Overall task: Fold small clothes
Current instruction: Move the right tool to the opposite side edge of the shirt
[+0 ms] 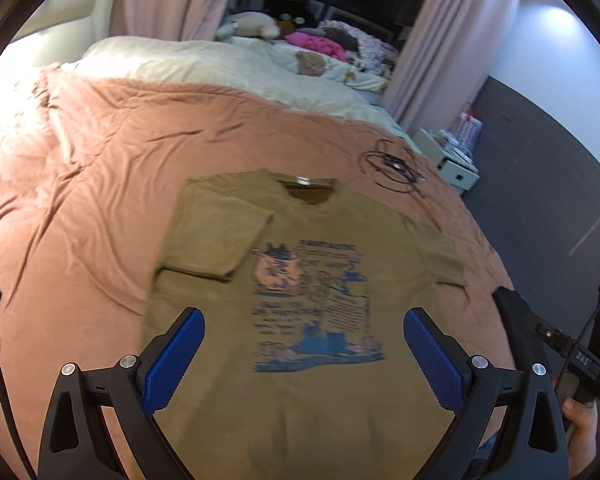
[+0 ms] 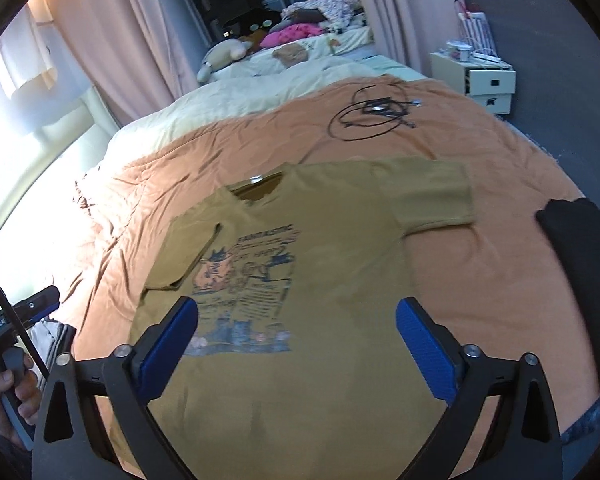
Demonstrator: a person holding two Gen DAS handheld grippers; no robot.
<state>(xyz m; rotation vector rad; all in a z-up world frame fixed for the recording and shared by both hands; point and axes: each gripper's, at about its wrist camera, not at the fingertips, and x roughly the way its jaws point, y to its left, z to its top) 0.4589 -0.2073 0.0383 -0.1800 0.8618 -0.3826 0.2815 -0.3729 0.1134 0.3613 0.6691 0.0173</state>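
Left gripper [image 1: 304, 344]: hovering wide open, holding nothing.
Right gripper [image 2: 298, 334]: likewise gaping, empty.
T-shirt [image 1: 320, 280]: lying on bedspread [image 1: 100, 184], one sleeve folded in.

Both wrist views look forward and steeply down from just above the bed [image 1: 80, 168]. We share the T-shirt [image 1: 300, 280], the coiled cable [image 2: 374, 114] and, somewhat blurred, the far window between both views.
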